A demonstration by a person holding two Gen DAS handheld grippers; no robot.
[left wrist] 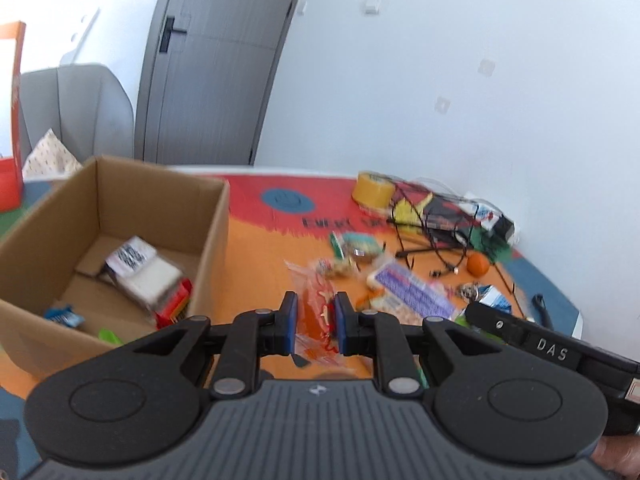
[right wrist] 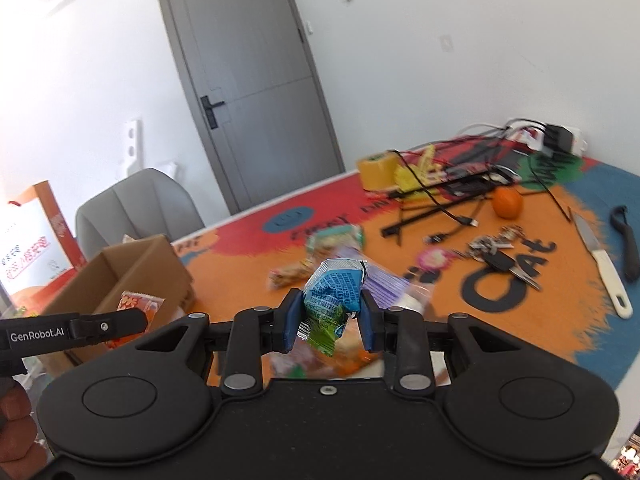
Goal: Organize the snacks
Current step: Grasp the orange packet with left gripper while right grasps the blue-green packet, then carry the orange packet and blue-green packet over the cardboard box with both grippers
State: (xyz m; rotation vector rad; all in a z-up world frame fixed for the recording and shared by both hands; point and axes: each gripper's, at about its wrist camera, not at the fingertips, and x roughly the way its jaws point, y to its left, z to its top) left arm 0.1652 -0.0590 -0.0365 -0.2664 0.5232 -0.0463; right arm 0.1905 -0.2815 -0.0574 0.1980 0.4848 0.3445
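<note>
Your left gripper (left wrist: 314,322) is clamped on a clear orange snack packet (left wrist: 318,312), its blue pads pressing both sides, and the packet hangs off the table just right of the cardboard box (left wrist: 120,204). That box already holds a white wrapped block (left wrist: 142,272), a red packet (left wrist: 174,308) and a small blue one (left wrist: 62,315). Your right gripper (right wrist: 330,316) is clenched on a crumpled blue and green snack packet (right wrist: 330,300), lifted clear of the orange table mat (right wrist: 540,312). More snacks lie loose on the mat beyond it; the blur makes them hard to tell apart, though one looks like a purple packet (right wrist: 386,290). An orange (right wrist: 507,203), keys (right wrist: 496,254), a knife (right wrist: 600,260) and a yellow tape roll (right wrist: 376,172) lie farther back.
</note>
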